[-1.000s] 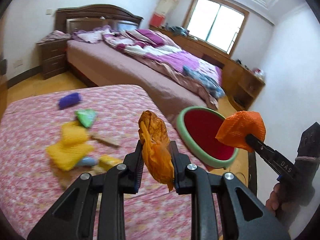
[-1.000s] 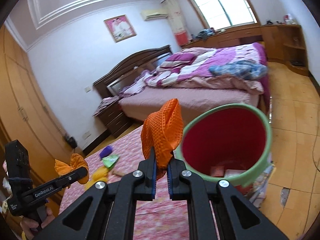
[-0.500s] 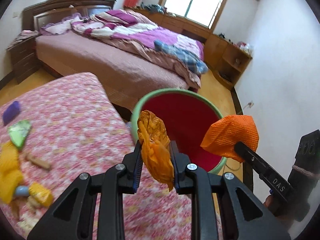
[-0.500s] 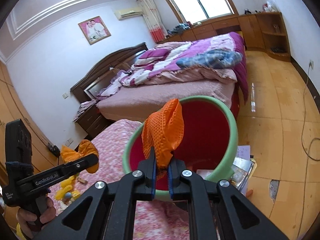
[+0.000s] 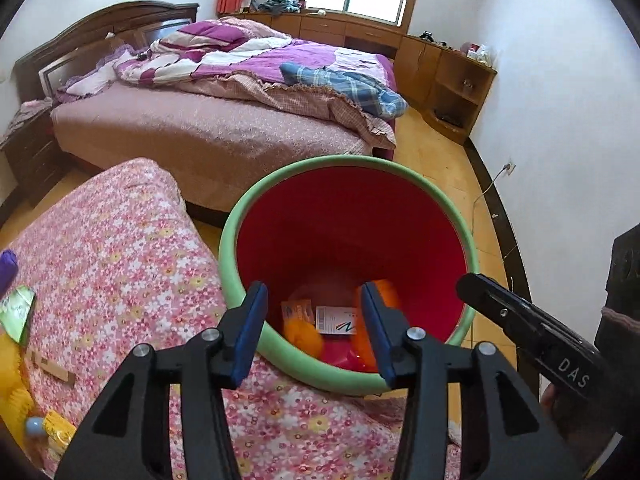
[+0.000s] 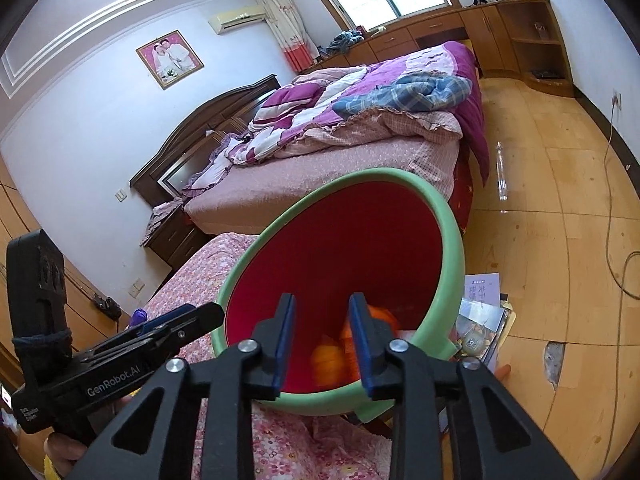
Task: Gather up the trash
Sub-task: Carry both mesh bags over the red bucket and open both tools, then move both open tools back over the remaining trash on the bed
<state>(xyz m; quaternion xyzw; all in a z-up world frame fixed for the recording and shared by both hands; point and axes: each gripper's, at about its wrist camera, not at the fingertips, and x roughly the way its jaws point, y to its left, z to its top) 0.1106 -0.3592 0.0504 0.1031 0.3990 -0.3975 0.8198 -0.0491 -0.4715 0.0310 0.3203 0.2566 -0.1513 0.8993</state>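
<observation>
A red bin with a green rim stands beside the flowered mattress. Both grippers hang over its mouth, open and empty. My left gripper also shows in the right wrist view. My right gripper also shows in the left wrist view. Orange trash pieces and a white paper lie at the bin's bottom. More trash stays on the mattress at the left: a green wrapper, yellow pieces and a purple item.
A large bed with purple bedding stands behind the bin. Wooden cabinets line the far wall. Papers lie on the wooden floor by the bin. A cable runs along the floor at the right.
Both grippers moved over the bin and opened. The orange wrapper and the orange mesh piece left the jaws and now lie inside the bin.
</observation>
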